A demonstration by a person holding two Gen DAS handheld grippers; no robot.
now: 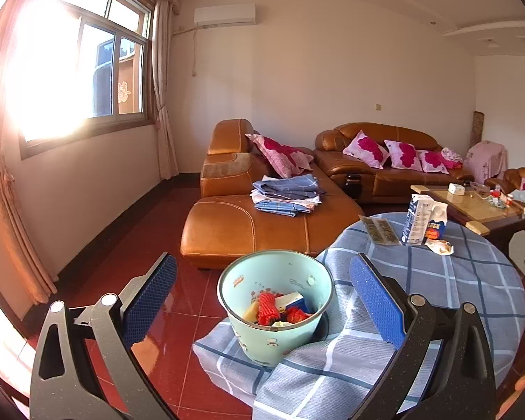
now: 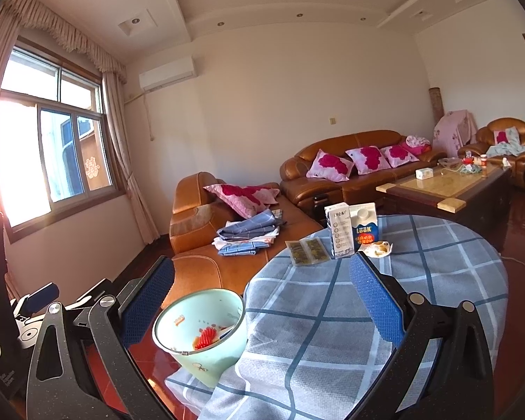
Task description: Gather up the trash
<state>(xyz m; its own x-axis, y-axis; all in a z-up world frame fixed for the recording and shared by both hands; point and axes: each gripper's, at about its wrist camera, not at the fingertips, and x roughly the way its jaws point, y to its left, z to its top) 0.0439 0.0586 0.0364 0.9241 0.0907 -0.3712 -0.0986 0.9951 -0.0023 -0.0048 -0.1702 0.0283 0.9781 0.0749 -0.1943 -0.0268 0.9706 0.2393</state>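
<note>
Two hand-held tools faced a living room, both with their blue-padded jaws spread wide and holding nothing: the left tool (image 1: pixel 262 297) framed a pale green bin (image 1: pixel 275 306), and the right tool (image 2: pixel 262 297) hung over a round bench (image 2: pixel 437 280) covered with a blue checked cloth. The bin stood on the red tiled floor just beside the bench, where the cloth draped down against its side. It already held several pieces of trash, among them something red and ribbed and a small blue and white box. The trash yet to be collected sat together at the far edge of the bench: a tall white carton (image 2: pixel 339 232), a shorter blue and white carton (image 2: pixel 365 227) touching it, a crumpled wrapper (image 2: pixel 378 247) just beside them, and a flat clear packet (image 2: pixel 306 251) lying near. The likeliest mishap was that a reach for one carton would knock over its neighbour, since they stood pressed together; a tool could also snag the loose cloth and drag everything, or tip the light bin. The left view looked straight down into the bin and showed its contents clearly. The right view showed the bench items more plainly and also caught the left tool at its left edge.
</note>
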